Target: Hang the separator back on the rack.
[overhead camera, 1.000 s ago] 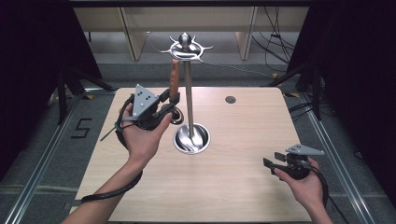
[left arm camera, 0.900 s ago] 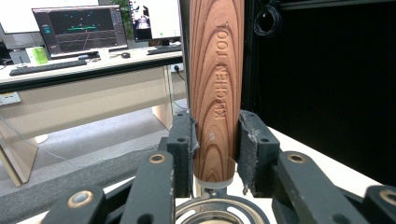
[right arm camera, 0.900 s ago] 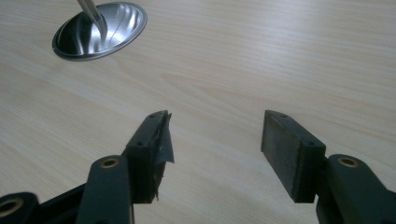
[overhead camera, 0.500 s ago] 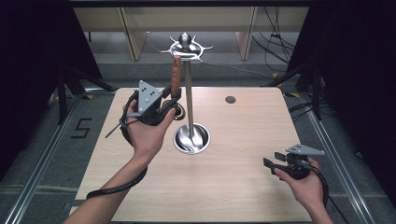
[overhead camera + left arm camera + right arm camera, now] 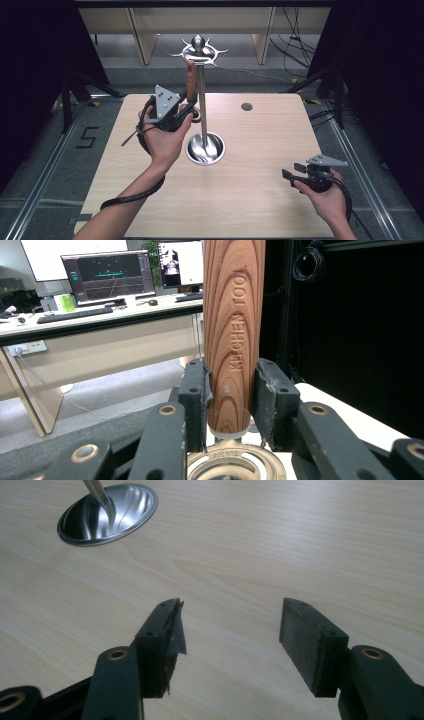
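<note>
left gripper [image 5: 186,107]: clamped on the wooden handle [image 5: 234,335] of a kitchen tool; both pads are seen pressed against the wood in the left gripper view.
handle: held upright, just beside the pole [image 5: 202,107] of the steel rack, its top end close under the rack's hooks [image 5: 200,50].
metal end: part of a ring [image 5: 235,465] is seen below the jaws; the rest of the tool is hidden.
right gripper [image 5: 230,635]: jaws spread with nothing between them, held low over the table [image 5: 260,200] near its right front corner.
done: the tool is judged gripped and raised to hook height.
left: whether the handle is on a hook cannot be told; hanging and release are judged outstanding.
room, left side: tight, since pole, hooks and base [image 5: 205,149] lie just beside the tool.
room, right side: broad bare wood is seen, with the table's front and right edges near the hand.
hole [image 5: 246,106]: a small dark cap near the far edge, well apart from both grippers.
</note>
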### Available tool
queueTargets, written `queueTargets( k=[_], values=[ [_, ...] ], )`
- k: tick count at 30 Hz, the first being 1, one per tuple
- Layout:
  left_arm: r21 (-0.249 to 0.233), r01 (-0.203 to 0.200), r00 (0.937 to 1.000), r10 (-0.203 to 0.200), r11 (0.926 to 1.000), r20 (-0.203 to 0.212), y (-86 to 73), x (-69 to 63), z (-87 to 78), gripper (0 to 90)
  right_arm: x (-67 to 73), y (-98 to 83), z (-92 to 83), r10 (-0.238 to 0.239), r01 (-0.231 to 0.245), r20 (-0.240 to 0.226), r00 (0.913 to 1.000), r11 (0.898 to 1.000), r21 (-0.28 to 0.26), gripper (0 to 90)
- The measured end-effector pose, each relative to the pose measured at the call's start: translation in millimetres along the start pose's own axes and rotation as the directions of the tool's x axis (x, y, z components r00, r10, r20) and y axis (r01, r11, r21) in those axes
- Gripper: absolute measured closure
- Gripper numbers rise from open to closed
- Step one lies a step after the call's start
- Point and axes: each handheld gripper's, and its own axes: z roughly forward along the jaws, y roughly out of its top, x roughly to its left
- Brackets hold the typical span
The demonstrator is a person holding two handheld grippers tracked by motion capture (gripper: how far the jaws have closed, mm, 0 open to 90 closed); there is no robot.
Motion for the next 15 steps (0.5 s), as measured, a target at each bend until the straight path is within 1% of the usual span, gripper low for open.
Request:
queueTargets(
  k=[2,3,5,6,7,8,9,12,15],
  values=[
    [0.005,0.0,1.0,0.0,1.0,0.007,-1.2,0.2,0.9,67.6,0.0,-0.2,0.6,0.002,-0.002,-0.007,1.0,1.0,-0.005,42.8],
    [0.01,0.002,0.9999,-0.003,0.9999,0.013,-2.0,0.5,1.5,67.6,-0.5,0.0,0.1,-0.013,0.013,0.007,0.9999,1.0,-0.01,42.7],
    [0.014,0.005,0.9998,-0.005,0.9999,0.018,-3.3,1.1,1.9,67.5,-0.3,0.0,-0.2,-0.013,0.013,0.009,0.9999,1.0,-0.008,42.7],
    [0.014,0.005,0.9998,-0.005,0.9999,0.022,-4.7,1.8,2.0,67.4,2.8,-1.0,0.3,0.03,-0.03,0.007,0.9995,1.0,-0.004,42.8],
    [0.014,0.005,0.9998,-0.005,0.9999,0.022,-4.7,1.8,2.0,67.4,2.8,-1.0,0.3,0.03,-0.03,0.007,0.9995,1.0,-0.004,42.8],
    [0.014,0.003,0.9997,-0.003,0.9999,0.024,-4.8,2.2,1.3,67.4,3.6,-1.0,0.3,0.041,-0.041,0.0,0.9991,0.999,0.007,42.7],
    [0.013,0.004,0.9997,-0.004,0.9999,0.026,-4.7,2.3,1.1,67.3,2.4,-1.1,0.7,0.023,-0.023,0.01,0.9997,1.0,-0.004,42.8],
    [0.018,0.005,0.9991,-0.006,0.9998,0.041,-3.8,3.3,-0.9,66.4,3.6,-0.8,0.3,0.04,-0.04,0.0,0.9992,0.999,0.005,42.8],
    [0.028,0.008,0.9976,-0.01,0.9996,0.069,-3.6,6.0,-6.6,59.8,3.2,-1.0,0.3,0.041,-0.041,0.002,0.9991,0.999,0.004,42.7]
  ],
)
